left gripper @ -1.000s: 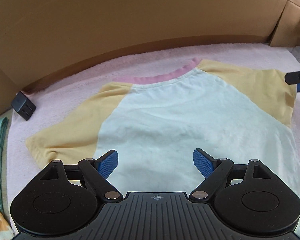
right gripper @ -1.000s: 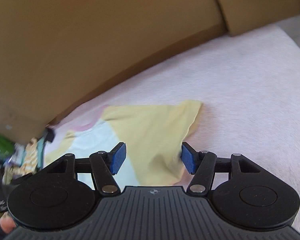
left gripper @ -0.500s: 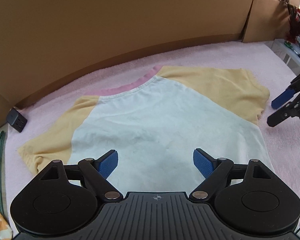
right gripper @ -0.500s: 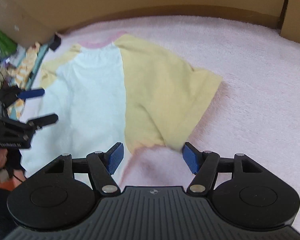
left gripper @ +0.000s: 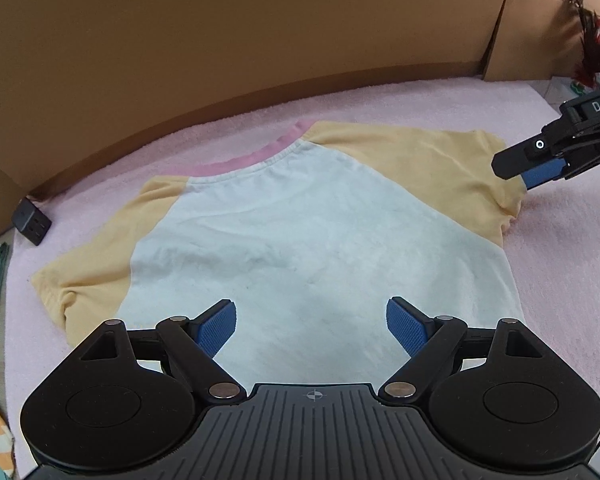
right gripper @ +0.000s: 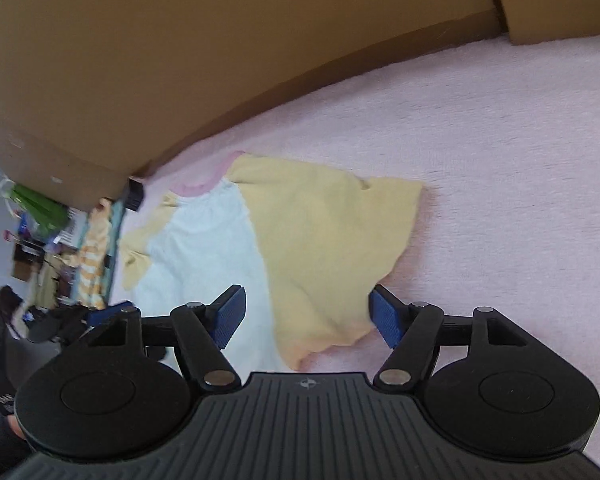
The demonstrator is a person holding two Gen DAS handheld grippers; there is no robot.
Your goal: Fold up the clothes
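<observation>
Shirt: a small shirt (left gripper: 300,232) lies flat, spread on a pink blanket (left gripper: 560,260). White body, yellow sleeves, pink collar (left gripper: 244,162). In the left wrist view the collar sits at 12 o'clock and the hem runs toward 6.

Long axis: collar to hem, pointing away from the person. The sleeves stick out sideways, toward 9 and 3.

Right sleeve: the right sleeve (right gripper: 332,248) fans out toward 3 o'clock. Its cuff edge is a little rumpled.

Right gripper: the right gripper (right gripper: 306,314) hangs just over that sleeve's near corner. Its jaws have just been opening. Yellow cloth lies under the gap, but the pads do not press on it. In the left wrist view it shows at 2 o'clock, its tips at the cuff.

Left gripper: the left gripper (left gripper: 310,324) hovers over the white body near the hem. Jaws spread wide, nothing held.

Left sleeve: the left sleeve (left gripper: 100,264) lies at 9 o'clock from the left gripper, well apart from it.

Nearer hand: the right one, by far. My guess is the right sleeve gets pinched first and folded inward.

Around: a cardboard wall (left gripper: 240,40) rings the far side. A small black block (left gripper: 32,224) sits at 10 o'clock by the wall.
</observation>
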